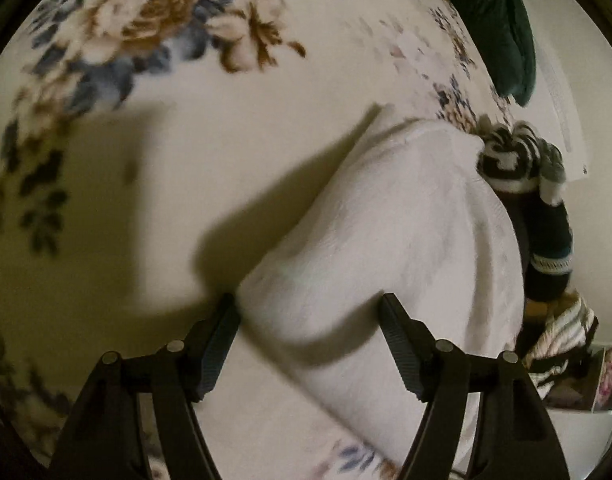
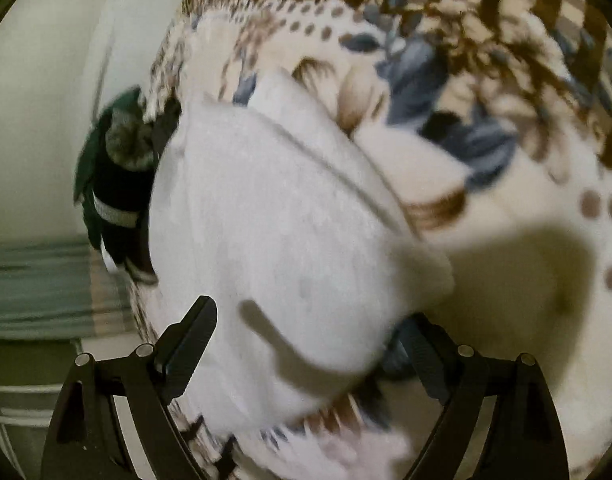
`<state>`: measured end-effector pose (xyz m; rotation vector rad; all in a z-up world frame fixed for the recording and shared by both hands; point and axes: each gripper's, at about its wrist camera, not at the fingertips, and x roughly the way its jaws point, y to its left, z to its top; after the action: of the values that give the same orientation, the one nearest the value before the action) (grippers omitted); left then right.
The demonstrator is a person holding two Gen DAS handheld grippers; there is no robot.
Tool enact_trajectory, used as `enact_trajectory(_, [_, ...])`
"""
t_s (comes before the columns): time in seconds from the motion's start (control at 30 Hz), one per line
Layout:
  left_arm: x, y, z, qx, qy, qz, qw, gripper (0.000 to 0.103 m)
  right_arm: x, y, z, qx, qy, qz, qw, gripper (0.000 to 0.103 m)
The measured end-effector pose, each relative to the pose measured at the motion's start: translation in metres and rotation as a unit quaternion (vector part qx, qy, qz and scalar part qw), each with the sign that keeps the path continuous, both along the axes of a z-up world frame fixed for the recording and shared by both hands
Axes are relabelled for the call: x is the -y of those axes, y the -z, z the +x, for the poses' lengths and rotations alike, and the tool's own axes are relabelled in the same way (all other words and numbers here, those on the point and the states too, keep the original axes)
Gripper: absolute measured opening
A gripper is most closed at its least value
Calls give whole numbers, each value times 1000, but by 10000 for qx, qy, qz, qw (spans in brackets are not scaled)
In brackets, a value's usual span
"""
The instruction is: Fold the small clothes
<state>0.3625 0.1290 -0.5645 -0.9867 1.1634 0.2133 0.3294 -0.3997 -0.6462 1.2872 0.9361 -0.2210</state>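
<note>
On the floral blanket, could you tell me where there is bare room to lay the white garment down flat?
The widest free patch of the floral blanket lies left of the white garment, between it and the large printed roses. It is crowded on the garment's other side, where a pile of dark striped clothes sits along the bed's edge. Both the left gripper and right gripper are open.

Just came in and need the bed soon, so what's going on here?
Someone is folding small clothes on the floral blanket with a gripper in each hand. Both the left gripper and the right gripper are open around a white garment lying on the blanket, not pinching it. A pile of dark and striped clothes sits beside it. The pictures are blurred.
</note>
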Motion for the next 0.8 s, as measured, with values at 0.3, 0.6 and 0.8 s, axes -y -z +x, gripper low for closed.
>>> enact_trajectory(0.3, [6,-37,8,638,-124,760,9950,14,2,2,-10,33,312,2,9995,28])
enact_trajectory(0.6, [-16,-95,-76,722,85,874,9935,14,-8,-63,-59,-62,-351,-235,9991,17])
enact_trajectory(0.8, [-32,-63,-133,-105,314,853,9958,19,-16,-60,-129,-821,-840,-90,9930,15])
